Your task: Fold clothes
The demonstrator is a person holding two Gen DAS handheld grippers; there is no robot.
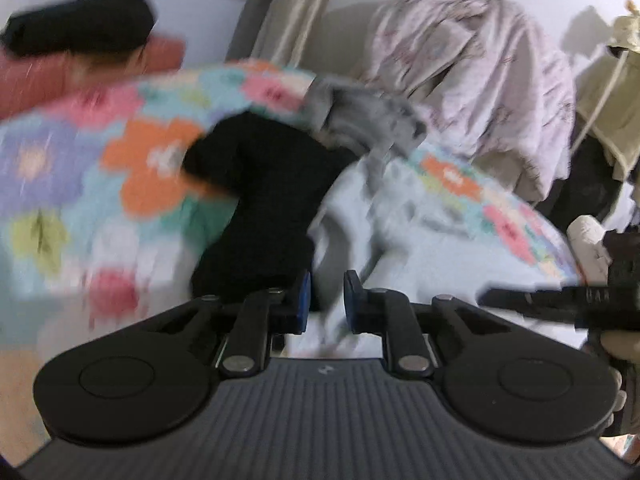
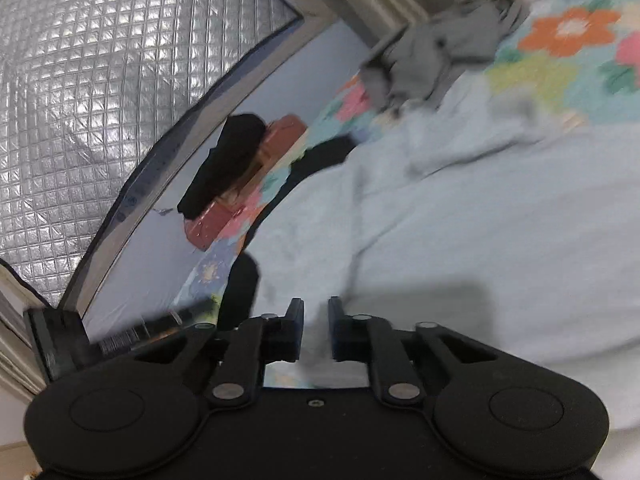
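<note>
Pale-blue garment [image 2: 460,216] lies on floral bedspread [image 1: 60,168]; grippers empty.

Pale blue garment [image 2: 460,232] spread rumpled on the floral bedspread [image 1: 72,152], black garment [image 1: 260,200] beside.

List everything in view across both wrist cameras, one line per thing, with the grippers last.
Floral bedspread: one, multicoloured flowers, covers the bed.
Light blue garment: one, pale blue, spread on the bedspread just ahead of both grippers.
Black garment: one, black, on the bedspread to the left of the light blue garment.
Grey garment: one, grey, crumpled at the far edge of the bed.
Second black item: one, black, on a red cushion by the wall.
Pink patterned cloth: one, pale pink, draped beyond the bed.
Quilted silver sheet: one, silver, above the bed.
Left gripper: jaws slightly apart, nothing between them.
Right gripper: jaws slightly apart, nothing between them.
</note>
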